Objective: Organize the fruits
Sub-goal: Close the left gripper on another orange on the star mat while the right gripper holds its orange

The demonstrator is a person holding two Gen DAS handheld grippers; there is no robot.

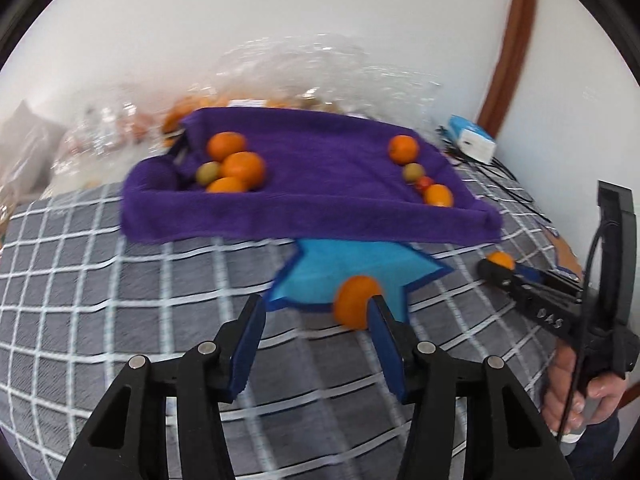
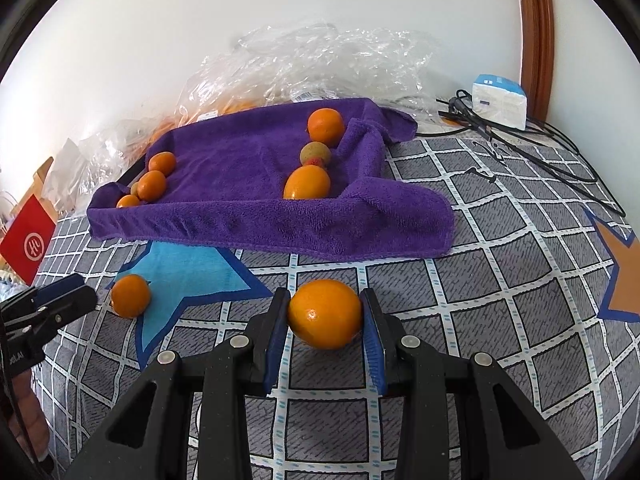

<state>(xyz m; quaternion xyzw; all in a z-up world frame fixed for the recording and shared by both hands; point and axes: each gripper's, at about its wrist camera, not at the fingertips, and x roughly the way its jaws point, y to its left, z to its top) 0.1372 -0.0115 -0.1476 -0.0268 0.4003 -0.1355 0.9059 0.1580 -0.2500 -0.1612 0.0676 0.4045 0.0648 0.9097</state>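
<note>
Left wrist view
- Left hand-held gripper (image 1: 316, 316): jaws apart, blue pads facing each other, nothing pressed between them; the picture is blurred.
- Loose orange (image 1: 354, 300): lies on the checked bedcover (image 1: 120, 300) at the edge of a blue star patch (image 1: 352, 264), just ahead of the right-hand finger, which covers part of it; I cannot tell whether the finger touches it.
- Purple towel (image 1: 312, 200): spread beyond the star, its edges raised like a tray.
- Left fruit group (image 1: 236, 168): three oranges and one greenish fruit, close together at the towel's left end.
- Right fruit group (image 1: 420, 172): two oranges, one greenish fruit and a small red one, in a line along the towel's right edge.
- Right hand-held gripper (image 1: 496, 266): at the right side, clamped on an orange; a hand (image 1: 580, 392) grips its handle.
- Behind: clear plastic bags (image 1: 320, 68) against the wall, a white and blue box (image 1: 472, 138) with black cables.

Right wrist view
- Right hand-held gripper (image 2: 325, 314): both pads press the sides of a held orange (image 2: 325, 314), close over the bedcover; whether it rests on it I cannot tell.
- Loose orange (image 2: 131, 295): on the blue star's left point, just beside the left hand-held gripper's tips (image 2: 68, 300).
- Purple towel (image 2: 248, 184): fruit at both ends, middle bare.
- Red card (image 2: 28, 242): far left edge.
</note>
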